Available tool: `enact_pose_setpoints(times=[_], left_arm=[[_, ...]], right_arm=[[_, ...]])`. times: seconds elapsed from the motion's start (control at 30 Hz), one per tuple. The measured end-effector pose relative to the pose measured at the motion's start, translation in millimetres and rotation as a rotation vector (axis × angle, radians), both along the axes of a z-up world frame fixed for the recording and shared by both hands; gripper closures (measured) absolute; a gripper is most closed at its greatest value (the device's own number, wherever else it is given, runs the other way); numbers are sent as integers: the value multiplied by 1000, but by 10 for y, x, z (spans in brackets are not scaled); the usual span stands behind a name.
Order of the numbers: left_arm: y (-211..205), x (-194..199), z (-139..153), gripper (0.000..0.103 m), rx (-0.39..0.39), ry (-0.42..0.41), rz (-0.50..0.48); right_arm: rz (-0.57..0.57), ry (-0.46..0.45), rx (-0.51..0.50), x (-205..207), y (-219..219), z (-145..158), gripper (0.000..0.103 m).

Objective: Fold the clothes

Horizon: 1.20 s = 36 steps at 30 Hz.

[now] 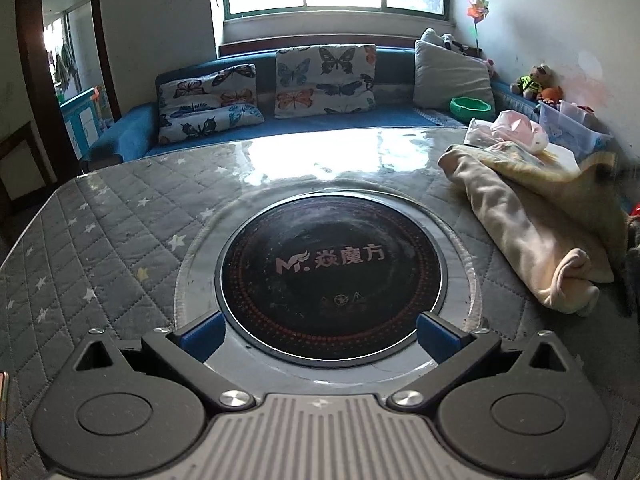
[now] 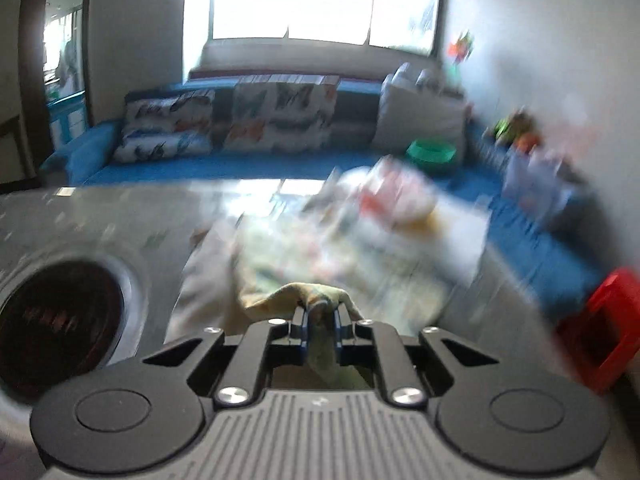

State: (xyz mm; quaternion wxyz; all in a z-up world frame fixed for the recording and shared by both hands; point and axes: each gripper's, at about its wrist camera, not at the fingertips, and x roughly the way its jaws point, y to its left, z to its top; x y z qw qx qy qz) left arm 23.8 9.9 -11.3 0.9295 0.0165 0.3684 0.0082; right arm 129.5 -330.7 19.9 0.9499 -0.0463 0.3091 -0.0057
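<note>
A cream and pale yellow garment (image 1: 532,216) lies crumpled on the right side of the grey quilted table (image 1: 100,232). My left gripper (image 1: 320,338) is open and empty, low over the round black cooktop (image 1: 332,276) set in the table's middle. My right gripper (image 2: 322,314) is shut on a bunched edge of the same garment (image 2: 308,296), which stretches away ahead of it; the right wrist view is motion-blurred. A pink and white cloth pile (image 1: 516,130) sits behind the garment.
A blue sofa (image 1: 320,120) with butterfly cushions (image 1: 324,80) runs behind the table under the window. A green bowl (image 1: 472,107) and toys sit at the right. A red stool (image 2: 600,328) stands right of the table.
</note>
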Motion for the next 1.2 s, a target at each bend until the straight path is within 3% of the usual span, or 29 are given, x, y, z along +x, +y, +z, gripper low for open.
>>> enact_pose_setpoints(times=[0.1,0.2,0.27,0.3,0.33,0.43,0.5,0.6,0.7,0.77,0.9,0.97,1.03,1.2], left_arm=[[28,-5,1,0,1,-3,1],[63,-9,0,0,8,-5,4],[106,15,-6,0,1,-5,21],[136,31,-10,0,-4,-2,30],[166,47,-15,0,-9,2,40],[250,86,-25,0,-26,9,66],[278,79,-28,0,-30,5,67],[296,76,-42,0,-23,8,65],[302,81,-61,0,-19,17,69],[310,92,-65,0,-19,21,71],[317,113,-66,0,-15,24,73],[312,113,-62,0,-18,25,74],[302,100,-51,0,-18,22,70],[321,67,-13,0,-8,10,72]], right_arm=[[-88,-109,-47,110,-101,338,93],[-212,-158,-69,268,-284,599,91],[-269,-191,-95,280,-338,705,81],[-278,-201,-119,246,-330,719,67],[-273,-201,-139,215,-315,718,64],[-146,-116,-119,110,-223,543,64],[-29,-20,-37,17,-173,339,64],[50,147,99,-53,-163,-60,65],[-4,269,158,-52,-226,-524,65],[-73,300,172,-34,-302,-730,65],[-150,260,232,-25,-481,-902,60],[-150,241,244,-11,-485,-920,64],[-135,231,221,18,-441,-921,92],[-68,148,254,-26,-331,-643,97]])
